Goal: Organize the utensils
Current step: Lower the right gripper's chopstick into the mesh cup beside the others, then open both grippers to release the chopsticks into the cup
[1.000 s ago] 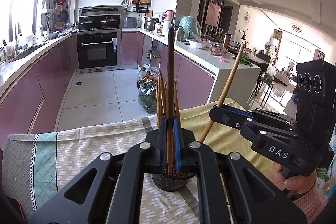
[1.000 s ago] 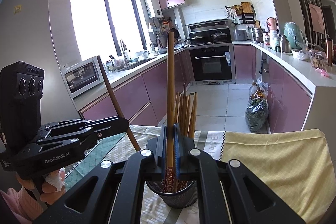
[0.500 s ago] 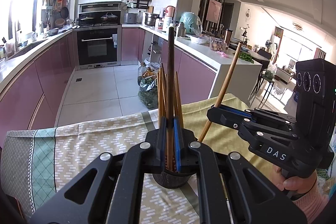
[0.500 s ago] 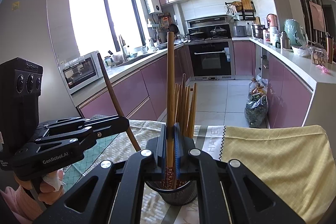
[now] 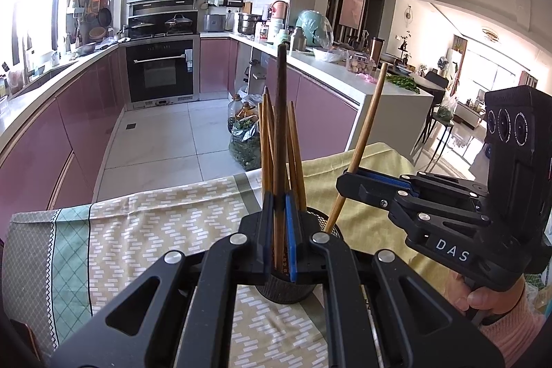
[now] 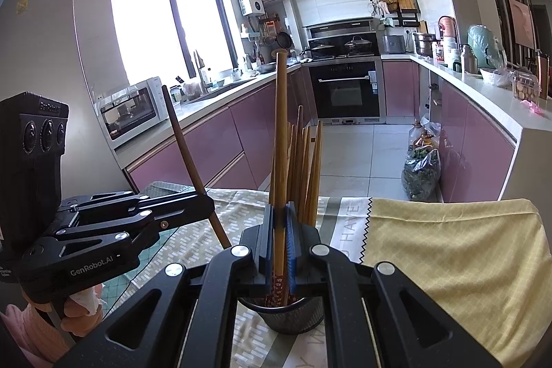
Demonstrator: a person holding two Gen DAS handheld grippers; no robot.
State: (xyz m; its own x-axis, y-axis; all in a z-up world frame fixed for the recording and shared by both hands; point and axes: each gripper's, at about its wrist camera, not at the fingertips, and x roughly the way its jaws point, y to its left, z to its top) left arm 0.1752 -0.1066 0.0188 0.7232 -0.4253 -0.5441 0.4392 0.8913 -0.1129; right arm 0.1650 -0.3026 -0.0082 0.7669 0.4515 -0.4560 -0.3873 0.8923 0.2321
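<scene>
My left gripper (image 5: 280, 230) has its jaws clamped on a dark chopstick (image 5: 280, 126), whose lower end is inside the mesh holder (image 5: 286, 290) on the worktop cloth (image 5: 145, 230). My right gripper (image 6: 280, 244) clamps a light chopstick (image 6: 280, 143) over the same holder (image 6: 293, 316). Each view shows the other gripper from the side, pointing a little down. Only the right view shows the microwave (image 6: 132, 109).

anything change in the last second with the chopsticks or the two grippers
Nothing visibly changed. The left gripper stays shut on its dark chopstick and the right gripper stays shut on its light chopstick, both with lower ends at the mesh holder, neither released. The bundle of chopsticks standing in the holder and the tablecloth look the same.
</scene>
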